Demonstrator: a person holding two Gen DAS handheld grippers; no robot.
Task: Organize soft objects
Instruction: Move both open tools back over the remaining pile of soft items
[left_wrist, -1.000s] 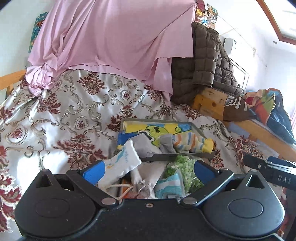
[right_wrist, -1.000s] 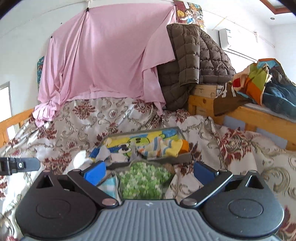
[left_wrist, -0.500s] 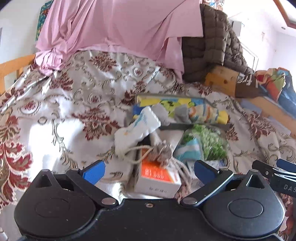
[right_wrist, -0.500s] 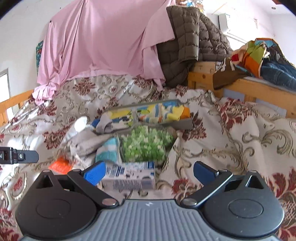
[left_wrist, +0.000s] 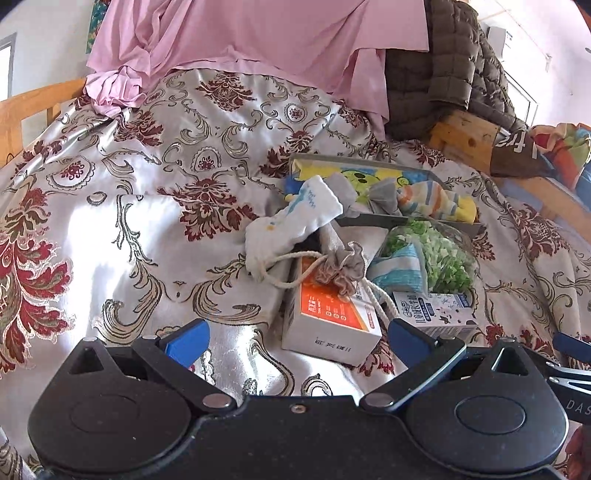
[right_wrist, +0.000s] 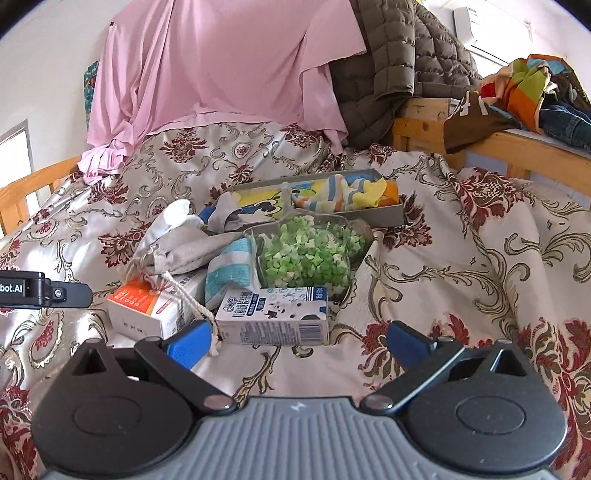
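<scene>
A bed (left_wrist: 122, 206) with a shiny floral cover fills the scene, backed by a hanging pink sheet (left_wrist: 258, 33) and a brown quilted jacket (right_wrist: 399, 62). Near the middle of the cover lies a shallow grey tray (right_wrist: 388, 216) already holding folded striped and cartoon-printed cloths. In front of it is a loose pile: a white drawstring pouch (left_wrist: 295, 225) leaning on the tray's near edge, a grey drawstring pouch (right_wrist: 184, 247) draped over an orange-and-white box (left_wrist: 328, 321), a blue striped cloth (right_wrist: 231, 269), a clear bag of green bits (right_wrist: 306, 254), and a milk carton (right_wrist: 273, 317).

The step in hand looks like choosing the next soft piece from the pile for the tray. To do it well, go for a pouch by its bunched body rather than its cord, which trails over the box and could drag the box along. The white pouch sits uppermost, so it is probably the easiest first pick. The boxes and carton are stiff and should probably stay out of it.

The left gripper (left_wrist: 295, 336) has its jaws spread wide, holding nothing, just short of the orange box. The right gripper (right_wrist: 295, 338) is equally wide apart and empty, straddling the near side of the milk carton, with the cord's end just beside its left finger (right_wrist: 188, 341).
</scene>
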